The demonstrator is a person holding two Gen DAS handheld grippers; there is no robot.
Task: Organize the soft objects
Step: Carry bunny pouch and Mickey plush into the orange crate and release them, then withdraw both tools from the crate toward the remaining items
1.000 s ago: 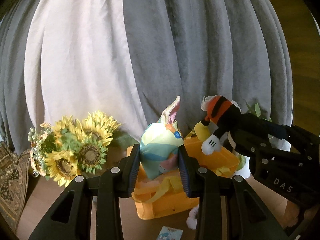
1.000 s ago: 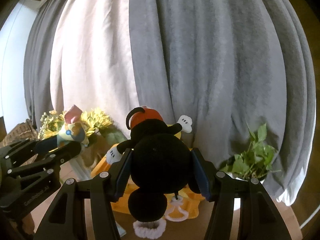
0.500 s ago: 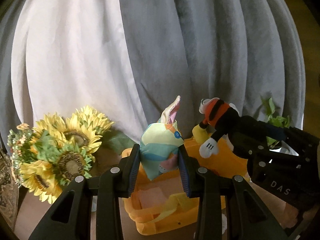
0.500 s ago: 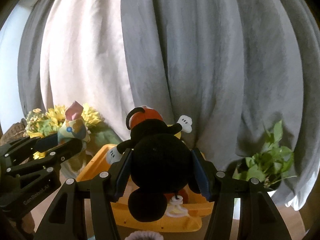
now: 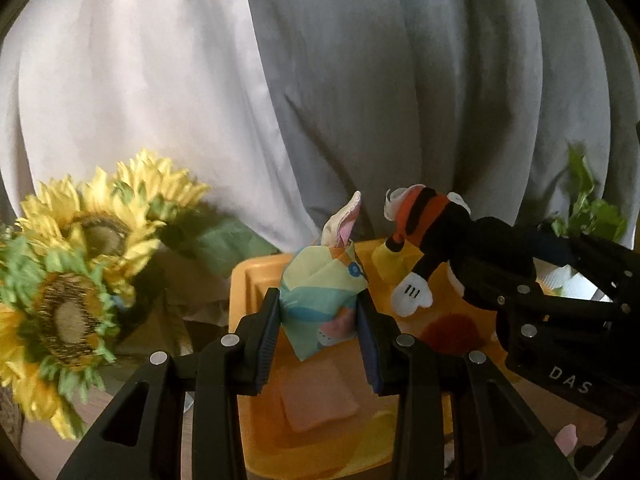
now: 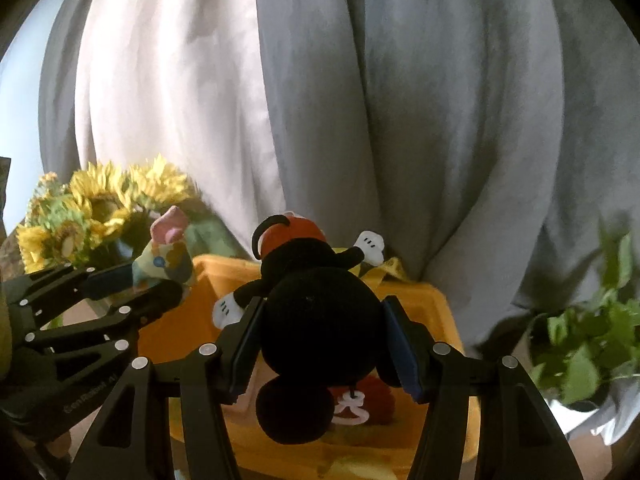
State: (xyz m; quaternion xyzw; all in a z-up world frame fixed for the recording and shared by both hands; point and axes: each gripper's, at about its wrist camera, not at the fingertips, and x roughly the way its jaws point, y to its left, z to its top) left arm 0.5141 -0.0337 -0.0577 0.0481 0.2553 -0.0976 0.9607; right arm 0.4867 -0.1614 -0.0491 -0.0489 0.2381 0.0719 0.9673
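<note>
I'm squeezing the pastel fabric toy (image 5: 320, 300) in the left gripper (image 5: 319, 330) and the black mouse plush (image 6: 316, 320) in the right gripper (image 6: 326, 340), mid-frame over the orange bin (image 6: 436, 300); both are looking light and squashy, gripped around their bellies.

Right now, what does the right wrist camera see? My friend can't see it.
The right gripper squeezes a black plush mouse above a yellow bin. To the left, the left gripper holds a pastel toy near sunflowers.
</note>
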